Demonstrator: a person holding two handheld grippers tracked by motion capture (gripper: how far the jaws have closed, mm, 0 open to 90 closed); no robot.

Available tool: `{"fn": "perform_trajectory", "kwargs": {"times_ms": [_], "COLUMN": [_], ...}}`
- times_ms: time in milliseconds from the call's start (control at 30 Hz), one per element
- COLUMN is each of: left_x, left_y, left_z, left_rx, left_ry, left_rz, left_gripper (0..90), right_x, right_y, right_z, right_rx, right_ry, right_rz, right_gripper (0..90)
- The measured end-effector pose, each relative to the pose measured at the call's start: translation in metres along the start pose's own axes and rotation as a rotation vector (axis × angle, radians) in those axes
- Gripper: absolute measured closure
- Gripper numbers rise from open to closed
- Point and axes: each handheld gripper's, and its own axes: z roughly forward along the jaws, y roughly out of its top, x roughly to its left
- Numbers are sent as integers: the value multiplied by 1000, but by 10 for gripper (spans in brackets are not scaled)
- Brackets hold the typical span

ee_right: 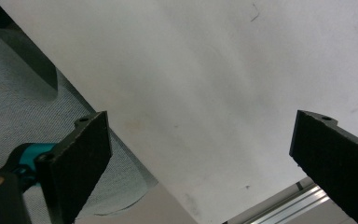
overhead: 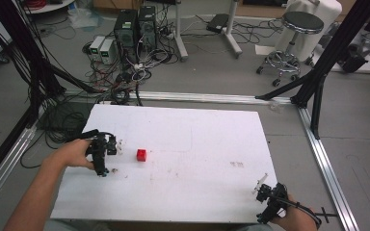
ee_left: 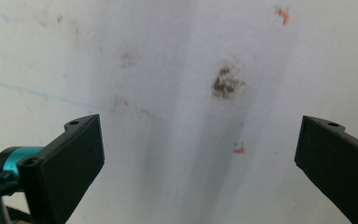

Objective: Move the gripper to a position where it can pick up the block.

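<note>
A small red cube (overhead: 141, 155) is seen on the white table (overhead: 197, 168), left of centre. The left gripper (overhead: 107, 150) is held just left of it, jaws spread wide and empty, probably readied for a grasp. The right gripper (overhead: 262, 188) is parked at the near right corner, likewise spread and empty, out of the way.

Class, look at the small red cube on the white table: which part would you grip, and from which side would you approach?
Grip the red cube across two opposite vertical faces, coming down from above. It sits flat and alone on the table, so its flat parallel sides suit two jaws. The left hand-held gripper, open and nearest, looks best placed.
</note>
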Motion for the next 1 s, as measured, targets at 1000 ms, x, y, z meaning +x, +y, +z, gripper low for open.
{"fn": "perform_trajectory", "kwargs": {"times_ms": [1000], "left_x": [33], "left_y": [84], "left_z": [16], "left_rx": [-33], "left_ry": [-39], "left_rz": [173], "left_gripper": [17], "right_x": [4], "right_y": [3], "right_z": [1], "right_rx": [6], "right_ry": [9], "right_rz": [-26], "right_gripper": [48]}}
